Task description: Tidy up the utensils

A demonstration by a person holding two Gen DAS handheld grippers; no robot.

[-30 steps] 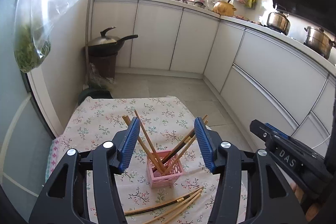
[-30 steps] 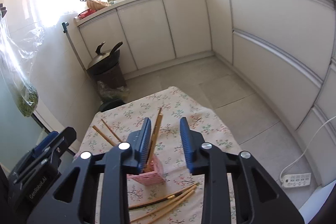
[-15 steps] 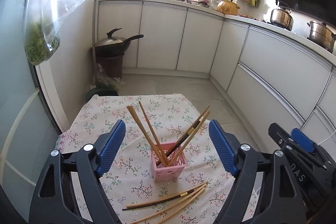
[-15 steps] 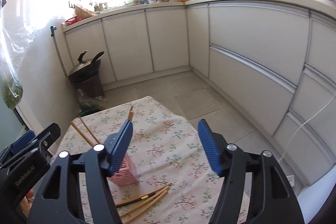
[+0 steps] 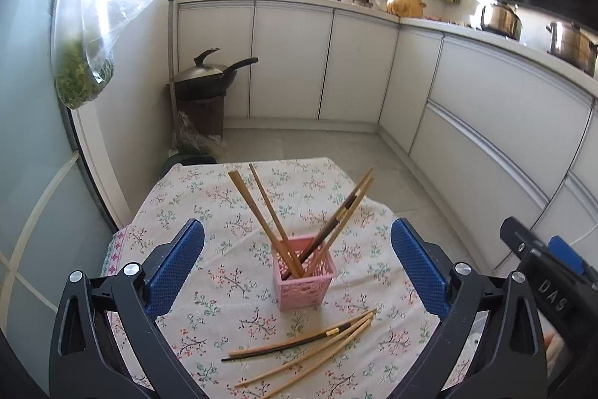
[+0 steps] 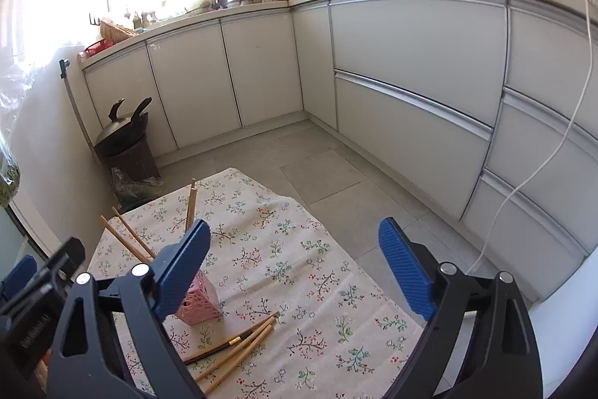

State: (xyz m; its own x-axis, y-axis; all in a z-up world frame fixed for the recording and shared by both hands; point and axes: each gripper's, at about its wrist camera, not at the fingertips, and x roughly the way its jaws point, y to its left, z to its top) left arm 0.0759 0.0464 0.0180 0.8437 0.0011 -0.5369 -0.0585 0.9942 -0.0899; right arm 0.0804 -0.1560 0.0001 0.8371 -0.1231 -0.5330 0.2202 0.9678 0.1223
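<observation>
A pink slotted holder [image 5: 303,277] stands on the floral tablecloth [image 5: 224,290] with several chopsticks [image 5: 276,223] leaning out of it. More loose chopsticks [image 5: 310,350] lie on the cloth in front of it. My left gripper [image 5: 297,266] is open and empty, its blue pads wide on either side of the holder, held back above the table. My right gripper [image 6: 293,272] is open and empty, above the cloth to the right of the holder [image 6: 198,301]; its left finger hides part of the holder. The loose chopsticks [image 6: 239,346] lie below it.
A bin topped by a black wok [image 5: 205,77] stands past the table's far edge. White cabinets [image 6: 403,70] run along the back and right. A bag of greens [image 5: 82,77] hangs at the left by a glass door. The right gripper's body [image 5: 549,272] shows at the left view's right edge.
Both grippers opened wide and pulled back and up from the holder. The right gripper let go of the chopsticks it held; they now stand in the holder.
</observation>
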